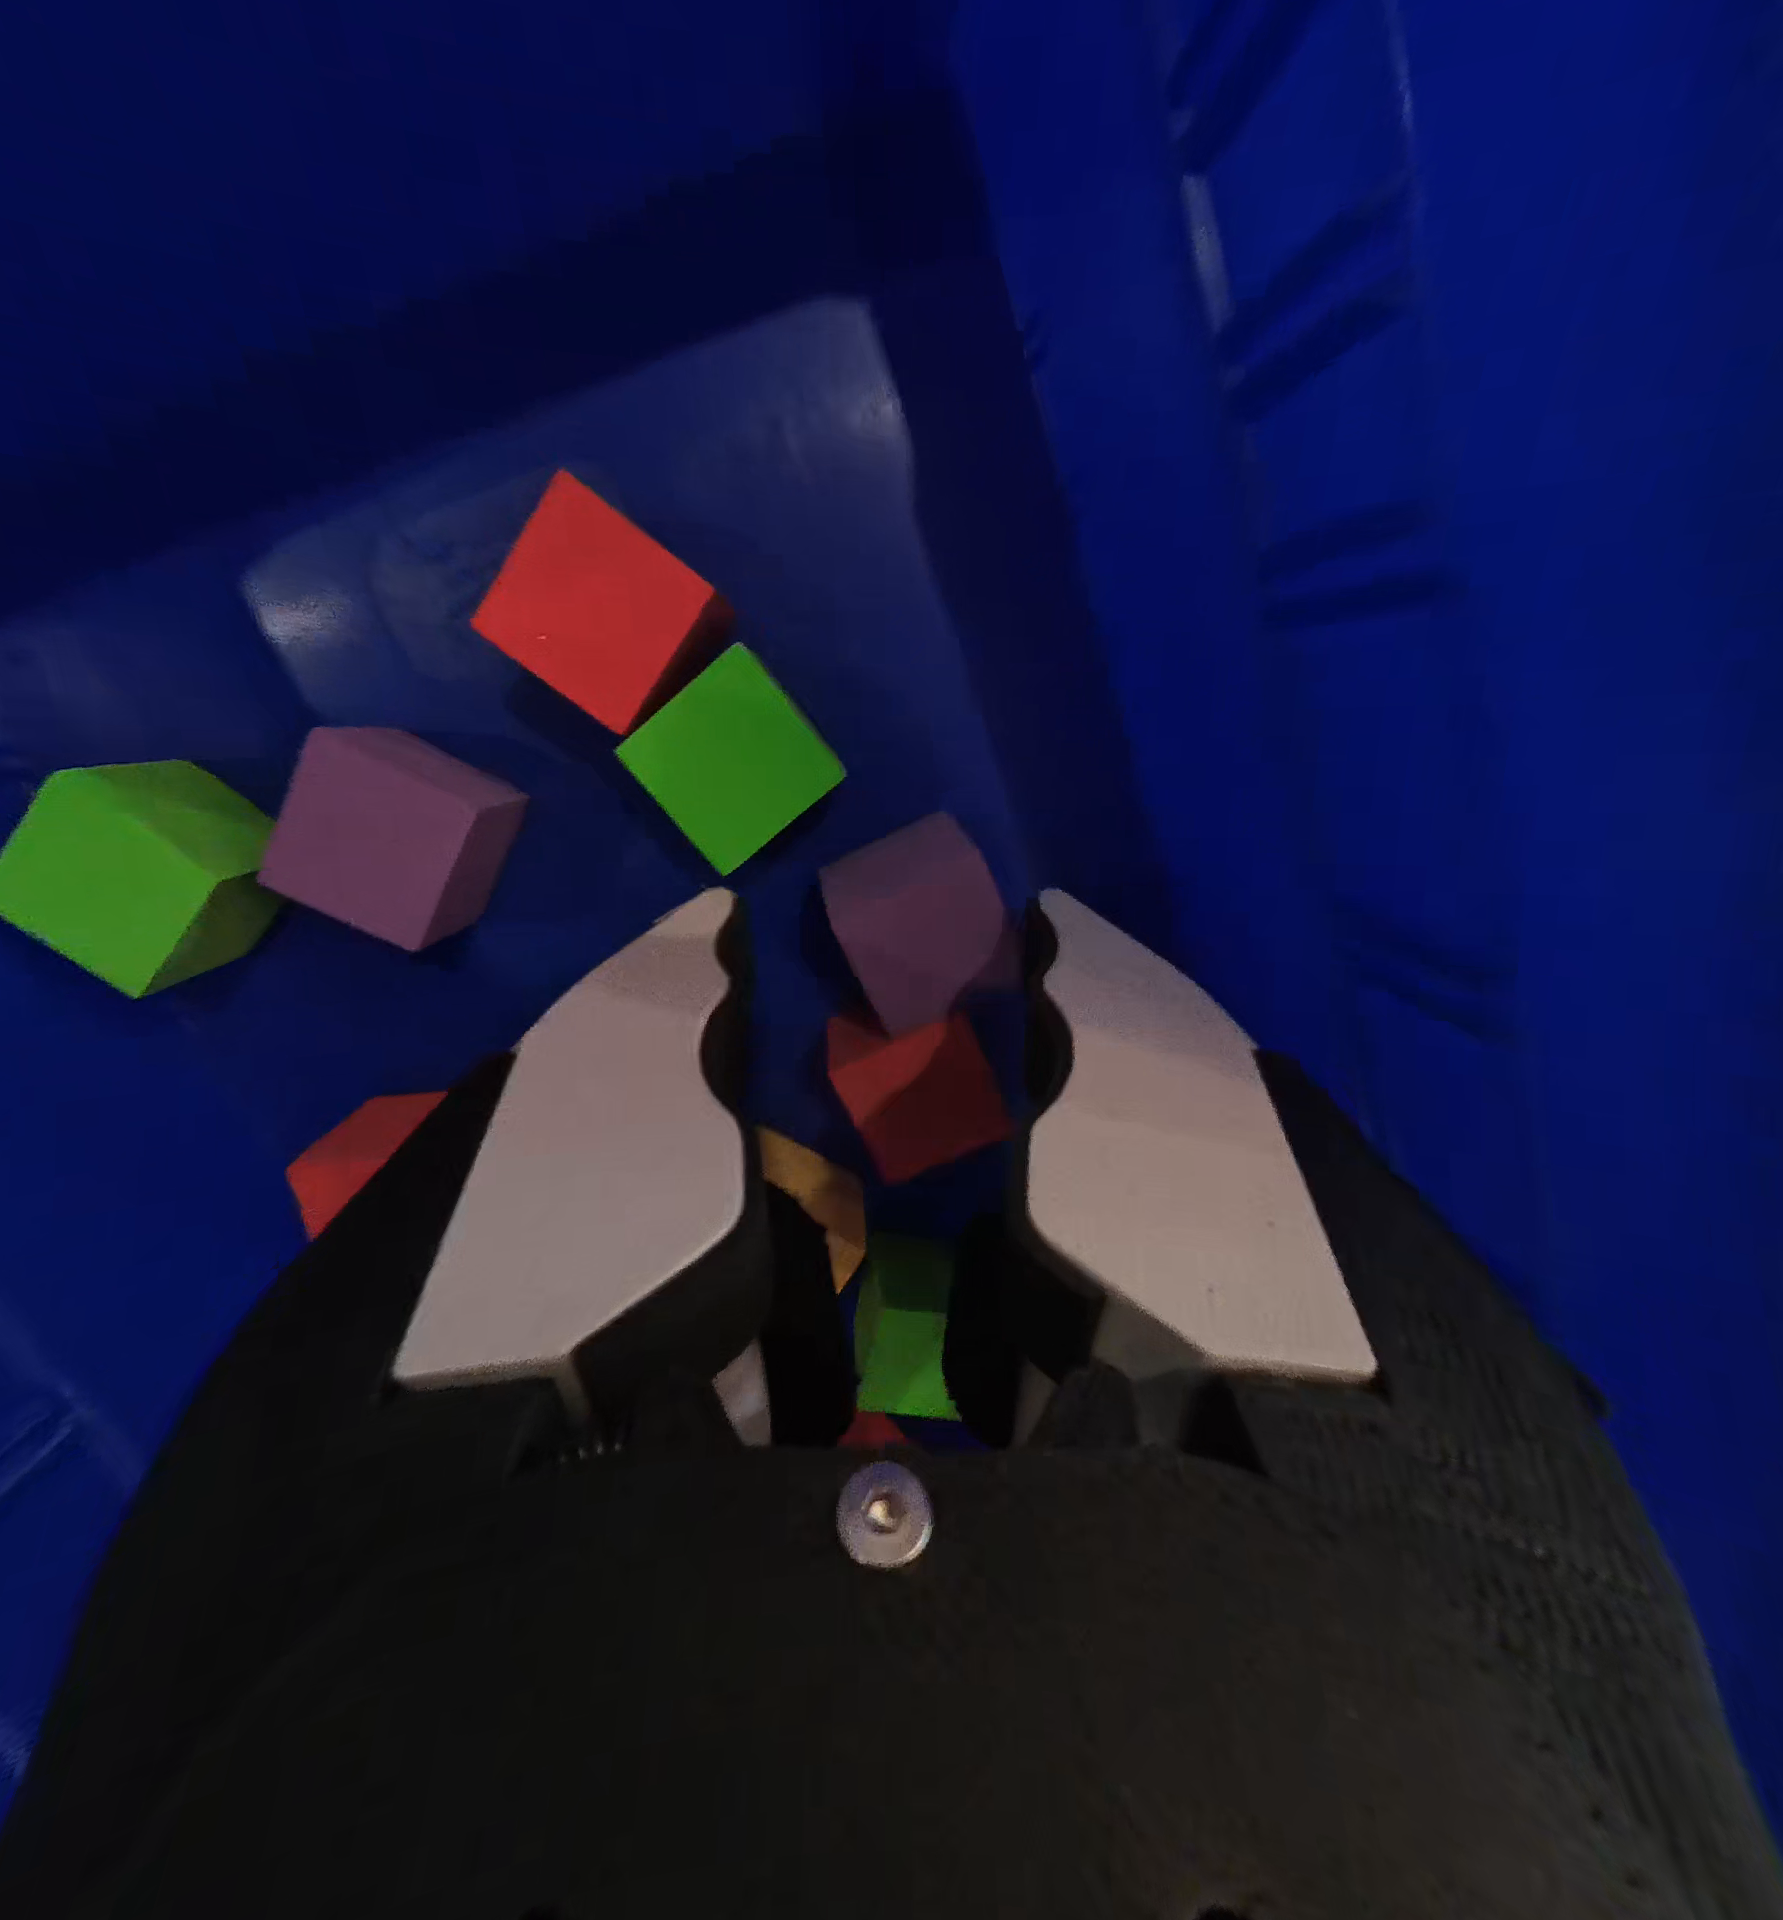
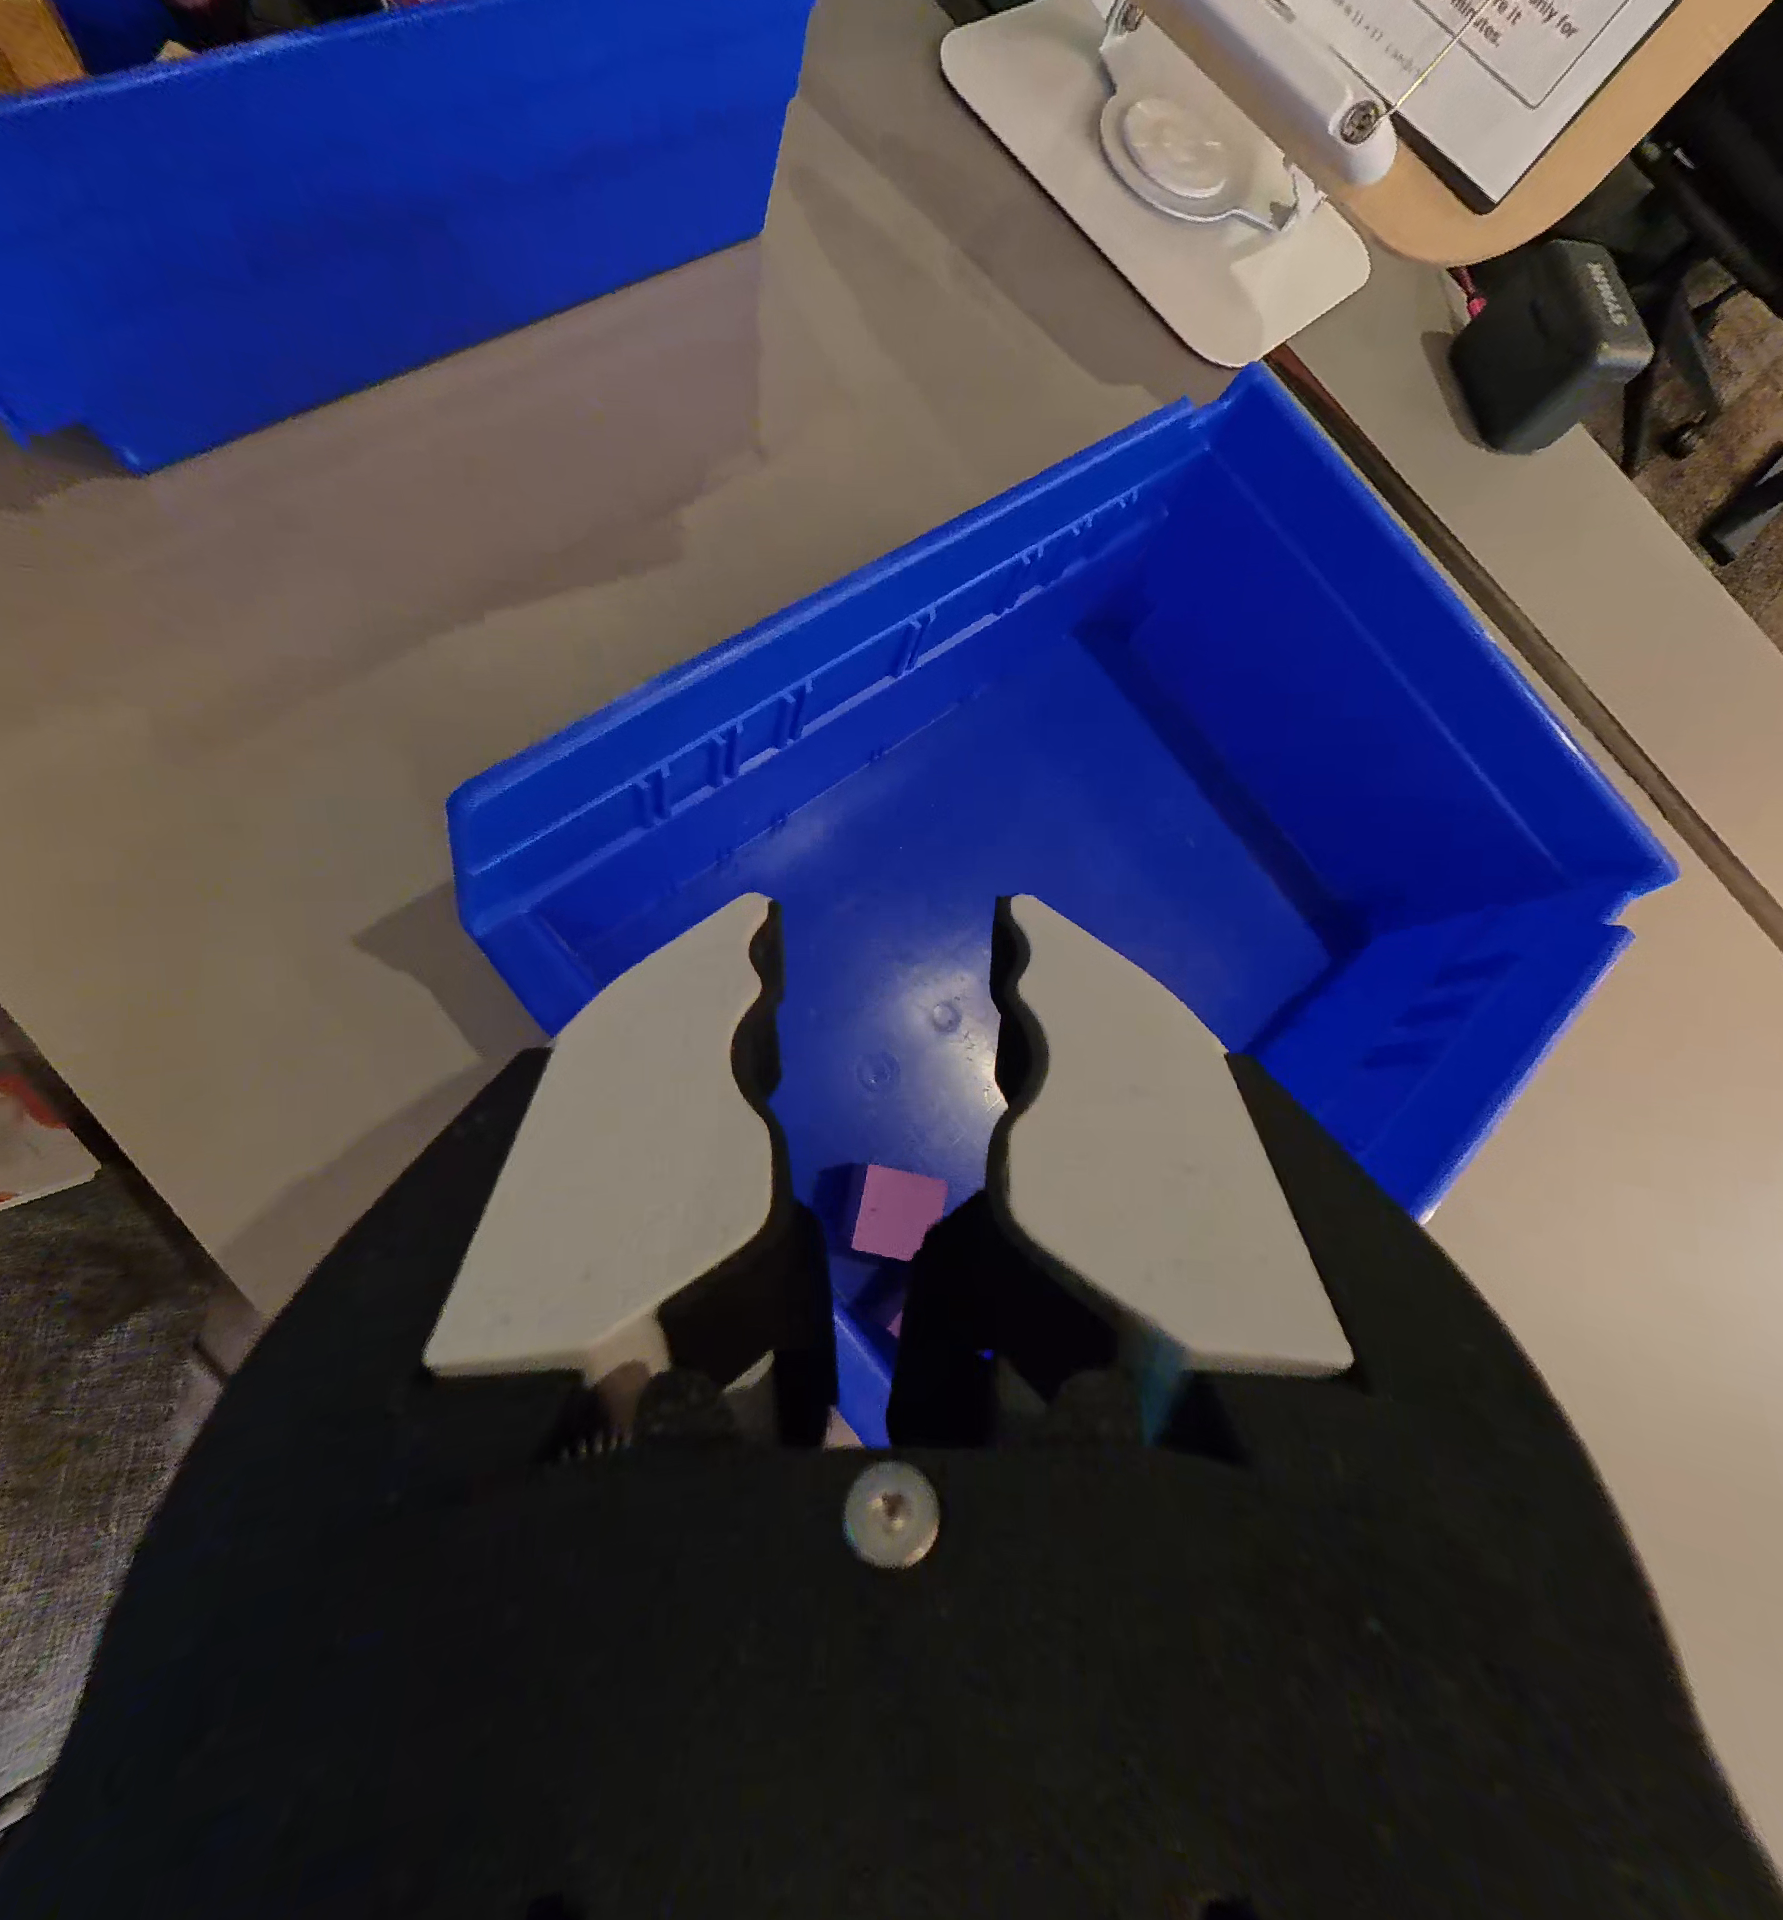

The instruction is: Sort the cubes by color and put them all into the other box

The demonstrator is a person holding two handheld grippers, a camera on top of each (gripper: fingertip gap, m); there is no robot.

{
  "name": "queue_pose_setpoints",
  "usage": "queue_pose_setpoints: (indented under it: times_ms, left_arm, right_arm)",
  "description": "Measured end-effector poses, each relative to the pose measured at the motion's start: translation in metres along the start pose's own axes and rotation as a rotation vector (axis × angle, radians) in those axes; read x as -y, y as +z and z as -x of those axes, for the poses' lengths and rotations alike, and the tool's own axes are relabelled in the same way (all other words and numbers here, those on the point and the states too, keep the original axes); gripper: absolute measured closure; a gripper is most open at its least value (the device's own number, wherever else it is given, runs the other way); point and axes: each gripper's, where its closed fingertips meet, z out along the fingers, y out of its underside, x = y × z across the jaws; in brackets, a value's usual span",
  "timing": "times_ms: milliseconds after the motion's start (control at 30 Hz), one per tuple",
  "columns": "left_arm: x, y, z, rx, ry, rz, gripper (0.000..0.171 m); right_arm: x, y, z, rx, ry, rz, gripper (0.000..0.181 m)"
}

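While both grippers stand spread, L gripper [image 1: 887,914] has purple cube [image 1: 913,920] between jaws, touching neither; looks light, stiff; R gripper [image 2: 885,914] pinches nothing.

Printed sheet [image 2: 1521,42] on board, wording withheld

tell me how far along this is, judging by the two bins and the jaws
Done: one purple cube lies in the near bin; possibly another beside it. In hand: nothing. The left gripper, jaws open, sits inside a blue bin around another purple cube. The right gripper hangs open above the near bin. Left: red, green and purple cubes remain loose.
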Motion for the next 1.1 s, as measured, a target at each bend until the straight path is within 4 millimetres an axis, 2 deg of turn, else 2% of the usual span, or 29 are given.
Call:
queue_pose_setpoints:
  times_ms: [67,200,267,367,467,600,667,800,867,1000,1100]
  left_arm:
    - [0.002,0.004,-0.005,-0.033,-0.008,-0.009,0.134]
    - [0.002,0.002,-0.002,-0.009,-0.001,-0.023,0.135]
    - [0.003,-0.007,-0.003,-0.054,-0.018,-0.063,0.136]
    - [0.007,-0.034,-0.015,-0.248,-0.070,-0.197,0.136]
    - [0.009,-0.074,-0.043,-0.592,-0.121,-0.350,0.136]
    - [-0.002,-0.137,-0.076,-1.091,-0.161,-0.476,0.137]
    - [-0.012,-0.157,-0.088,-1.245,-0.148,-0.486,0.137]
    - [-0.033,-0.178,-0.117,-1.432,-0.083,-0.446,0.137]
    - [-0.039,-0.186,-0.129,-1.497,-0.059,-0.433,0.137]
    - [-0.050,-0.191,-0.147,-1.560,-0.012,-0.392,0.136]
    - [-0.054,-0.191,-0.155,-1.586,0.003,-0.375,0.136]
  right_arm:
    - [0.000,0.000,0.001,0.002,0.002,0.002,0.143]
    - [-0.003,0.000,0.001,-0.005,0.004,0.007,0.143]
    - [-0.004,0.001,0.000,-0.006,0.006,0.007,0.143]
    - [0.003,0.004,0.006,0.007,-0.005,-0.029,0.143]
    - [0.028,0.012,0.028,0.074,-0.042,-0.150,0.142]
    - [0.079,0.024,0.079,0.183,-0.134,-0.368,0.134]
    - [0.101,0.031,0.102,0.224,-0.163,-0.444,0.132]
    - [0.143,0.039,0.134,0.302,-0.154,-0.572,0.132]
    - [0.157,0.043,0.147,0.341,-0.154,-0.592,0.132]
    - [0.173,0.046,0.165,0.357,-0.191,-0.615,0.133]
    - [0.176,0.048,0.173,0.357,-0.219,-0.610,0.135]
